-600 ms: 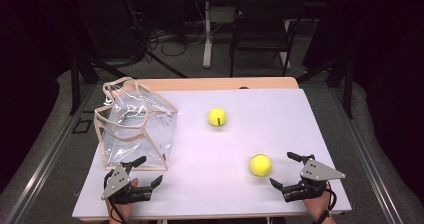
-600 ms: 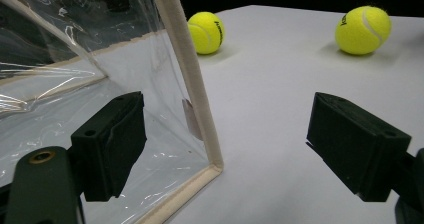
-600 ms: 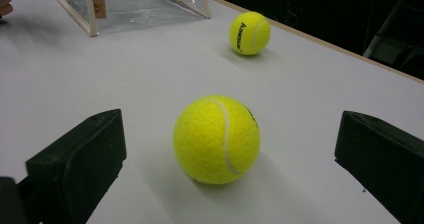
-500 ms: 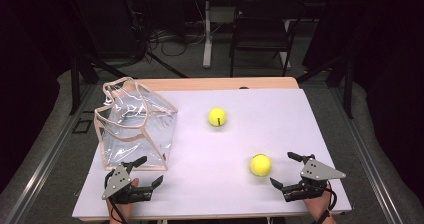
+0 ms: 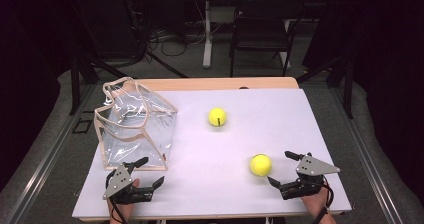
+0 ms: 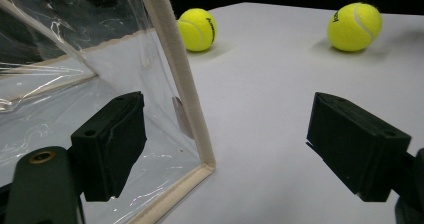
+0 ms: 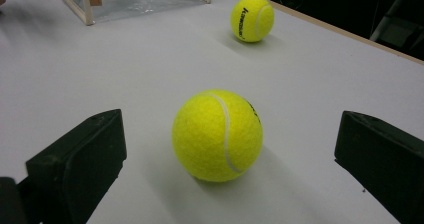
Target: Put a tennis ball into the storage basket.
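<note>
Since both tennis balls lie loose on the white table and the clear bag holds nothing that can be seen, the work looks to be at its very start: nothing has been picked up yet, and, as a judgement, both balls remain to be gripped and carried to the bag.

The near ball (image 5: 260, 164) rests toward the table's front right corner, just ahead of the right gripper (image 5: 281, 169). In the right gripper view this ball (image 7: 217, 135) sits centred between the two black jaws, which stand wide apart with clear table on either side of it; the pads are not touching it. The far ball (image 5: 217, 117) lies near the middle of the table, well apart from the first, and it shows again beyond the near one in the right gripper view (image 7: 252, 18).

The clear bag (image 5: 134, 125), trimmed in beige, stands at the left side of the table, its mouth tilted upward and toward the back left corner. The left gripper (image 5: 147, 173) lies low at the front left edge, just in front of the bag's lower front corner (image 6: 205, 164), its jaws spread and holding nothing; one jaw overlaps the clear wall in the left gripper view, though contact cannot be told.

Both hands come in from the front edge, held low and roughly level, the right gripper angled inward toward the near ball, the left pointing at the bag.
</note>
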### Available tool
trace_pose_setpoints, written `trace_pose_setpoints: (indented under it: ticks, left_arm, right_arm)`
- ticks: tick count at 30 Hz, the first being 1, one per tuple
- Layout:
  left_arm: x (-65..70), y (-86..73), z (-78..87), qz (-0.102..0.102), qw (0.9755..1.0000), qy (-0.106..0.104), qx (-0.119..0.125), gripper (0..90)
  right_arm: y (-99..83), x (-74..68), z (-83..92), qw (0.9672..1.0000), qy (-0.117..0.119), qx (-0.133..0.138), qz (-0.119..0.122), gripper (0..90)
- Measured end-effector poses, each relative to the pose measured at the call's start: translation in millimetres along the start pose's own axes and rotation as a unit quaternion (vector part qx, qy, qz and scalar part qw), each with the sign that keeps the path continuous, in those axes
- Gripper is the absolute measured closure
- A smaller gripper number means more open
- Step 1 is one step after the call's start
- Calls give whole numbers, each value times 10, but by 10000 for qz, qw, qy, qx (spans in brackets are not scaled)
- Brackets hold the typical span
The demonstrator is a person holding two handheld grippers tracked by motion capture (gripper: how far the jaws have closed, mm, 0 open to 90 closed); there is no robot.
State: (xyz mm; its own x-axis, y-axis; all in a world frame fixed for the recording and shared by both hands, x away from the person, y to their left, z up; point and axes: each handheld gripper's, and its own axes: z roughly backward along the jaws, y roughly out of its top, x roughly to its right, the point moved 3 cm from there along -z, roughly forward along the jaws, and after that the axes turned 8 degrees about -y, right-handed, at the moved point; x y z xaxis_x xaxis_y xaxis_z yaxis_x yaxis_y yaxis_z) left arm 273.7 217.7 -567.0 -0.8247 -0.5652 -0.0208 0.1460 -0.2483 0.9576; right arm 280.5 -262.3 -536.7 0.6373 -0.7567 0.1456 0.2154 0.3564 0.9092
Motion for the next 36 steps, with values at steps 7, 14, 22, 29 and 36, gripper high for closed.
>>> trace_pose_setpoints:
  ticks: [7, 14, 22, 29, 36]
  left_arm:
    - [-17, -7, -22, 3, 10000, -9, -49, 157]
    - [-15, -6, -9, 15, 10000, 6, -37, 157]
    - [-5, 6, -1, -25, 10000, 12, -11, 157]
    - [10, 22, 10, -67, 10000, -24, 7, 157]
    - [23, 39, -7, -110, 9999, -34, 12, 157]
  right_arm:
    - [124, -28, -34, 9997, -11, -240, 72, 0]
    - [200, -30, -88, 9989, -2, -467, 79, 0]
    - [245, 3, -127, 9976, -3, -688, -27, 0]
    - [307, 13, -161, 9964, -2, -849, 21, 0]
    - [346, 4, -218, 9955, 71, -947, -1, 0]
